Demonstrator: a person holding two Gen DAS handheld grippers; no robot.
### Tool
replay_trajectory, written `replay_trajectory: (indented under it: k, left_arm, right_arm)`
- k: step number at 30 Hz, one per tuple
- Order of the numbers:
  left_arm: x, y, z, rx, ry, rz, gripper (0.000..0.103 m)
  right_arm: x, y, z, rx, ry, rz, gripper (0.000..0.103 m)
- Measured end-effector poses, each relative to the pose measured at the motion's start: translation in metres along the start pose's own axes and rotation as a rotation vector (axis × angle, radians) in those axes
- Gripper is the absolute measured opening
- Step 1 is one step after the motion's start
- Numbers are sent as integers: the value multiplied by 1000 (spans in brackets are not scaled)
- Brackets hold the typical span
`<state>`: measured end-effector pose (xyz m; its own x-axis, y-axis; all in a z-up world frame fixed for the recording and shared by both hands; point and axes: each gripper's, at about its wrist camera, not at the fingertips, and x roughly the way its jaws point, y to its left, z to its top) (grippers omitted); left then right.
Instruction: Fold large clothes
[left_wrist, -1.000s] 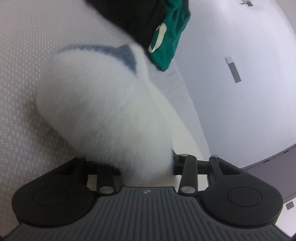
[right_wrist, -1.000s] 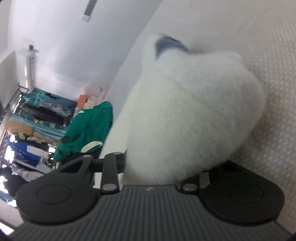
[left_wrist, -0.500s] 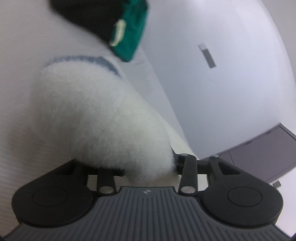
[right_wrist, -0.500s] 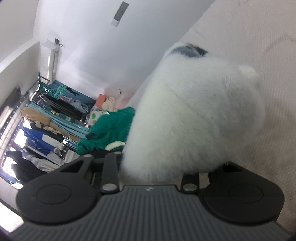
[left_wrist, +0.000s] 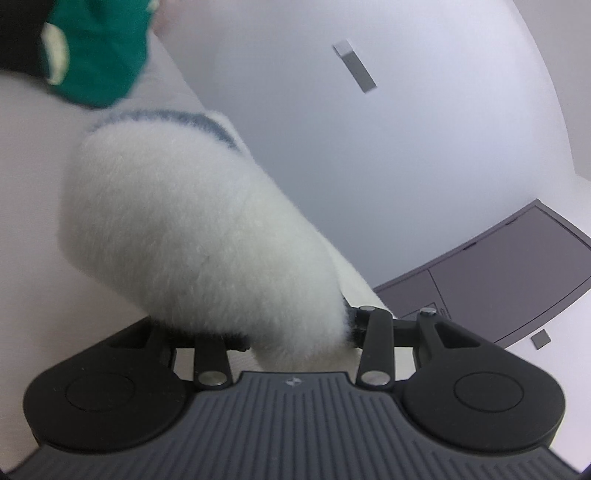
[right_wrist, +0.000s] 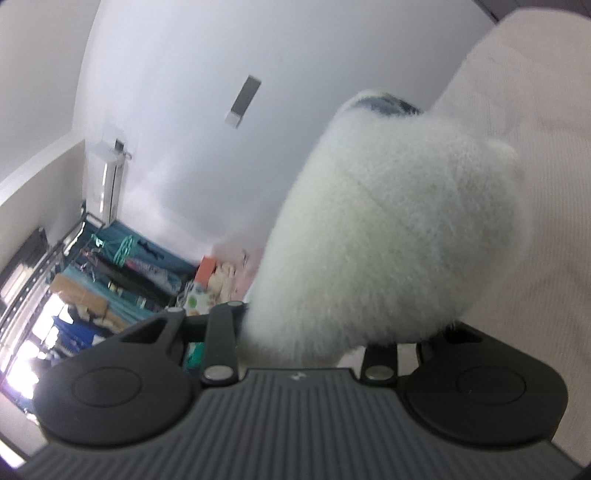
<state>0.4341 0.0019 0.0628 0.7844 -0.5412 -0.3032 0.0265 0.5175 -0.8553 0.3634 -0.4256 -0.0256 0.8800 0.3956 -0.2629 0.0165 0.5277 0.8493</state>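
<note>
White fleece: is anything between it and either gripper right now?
Nothing visible. The white fleece bulges straight out of the left gripper and the right gripper, hiding both sets of jaws. The green garment lies beyond it, apart.

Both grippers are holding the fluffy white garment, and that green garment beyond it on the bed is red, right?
Not quite. Both the left gripper and the right gripper do hold the fluffy white garment, but the garment beyond it is green, not red, as the left wrist view shows.
</note>
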Motion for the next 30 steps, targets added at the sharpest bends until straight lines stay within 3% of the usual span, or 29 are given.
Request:
replay_trajectory:
  k: [7,13,18,22,25,30]
  left_arm:
    - [115,-37,9,47,45,-12,45]
    - [210,-29,4,114,90,-5,45]
    - [260,9,-21,161,138,-32,45]
    - [280,42,-43,152,194,2,45]
    - [282,62,-56,152,196,-21,46]
    - [283,75,-70,253,202,-18,49]
  right_arm:
    - [31,-39,69,-25,-65,-19,41]
    - [56,-98,92,-30,-85,-45,41]
    - [67,-159,83,-5,-74,-69,41]
    - [66,-199,65,15,-48,-108,41]
    - [65,-220,49,37,-18,-132,41]
    - [53,-235,24,2,-25,-108,43]
